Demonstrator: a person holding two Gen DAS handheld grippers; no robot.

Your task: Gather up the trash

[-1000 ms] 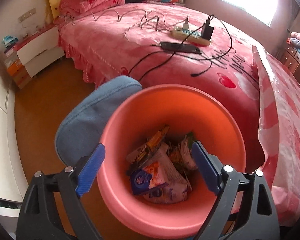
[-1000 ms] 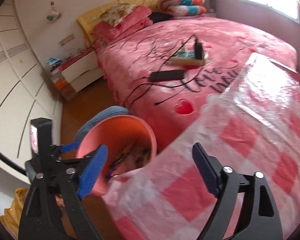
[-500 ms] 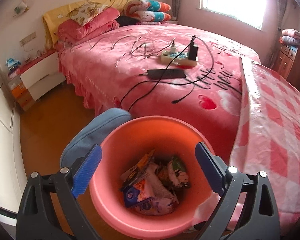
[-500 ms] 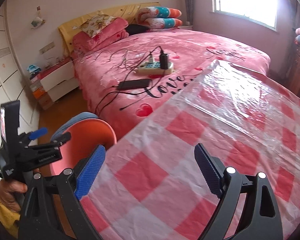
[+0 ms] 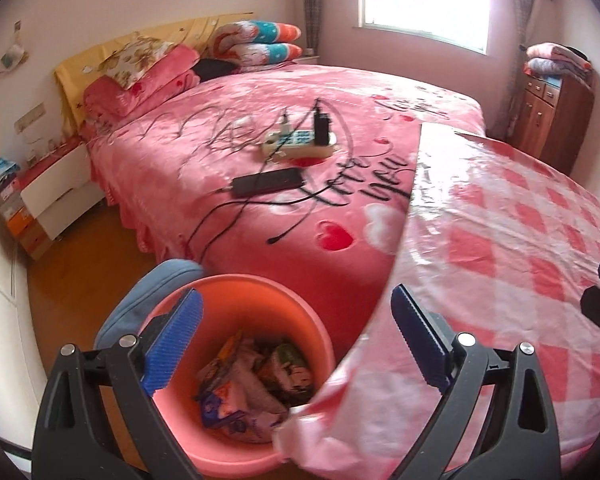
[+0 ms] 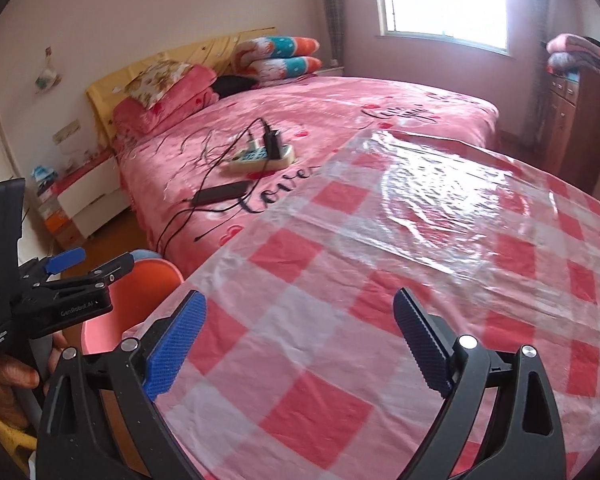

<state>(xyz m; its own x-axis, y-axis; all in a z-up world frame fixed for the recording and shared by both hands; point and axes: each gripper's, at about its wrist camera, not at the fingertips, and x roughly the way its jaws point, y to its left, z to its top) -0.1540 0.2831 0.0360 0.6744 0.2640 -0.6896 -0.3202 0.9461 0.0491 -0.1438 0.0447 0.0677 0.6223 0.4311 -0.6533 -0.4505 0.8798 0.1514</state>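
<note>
The crumpled snack wrappers point(image 5: 252, 392) lie at the bottom of the round salmon-pink plastic bin point(image 5: 260, 300), on the floor betw. the bed and the table. Your left gripper point(image 5: 296, 344) hangs above the bin w/ jaws spread wide; they've just been opening, nothing betw. them. A blue padded stool point(image 5: 148, 300) sits just behind the bin. The red-and-white checked plastic tablecloth point(image 6: 380, 300) overhangs the bin's right rim. Your right gripper point(image 6: 300, 340) hovers over that cloth, jaws also just opened, empty. Beyond: pink bedspread point(image 5: 228, 148) w/ a white power strip point(image 5: 300, 144).
</note>
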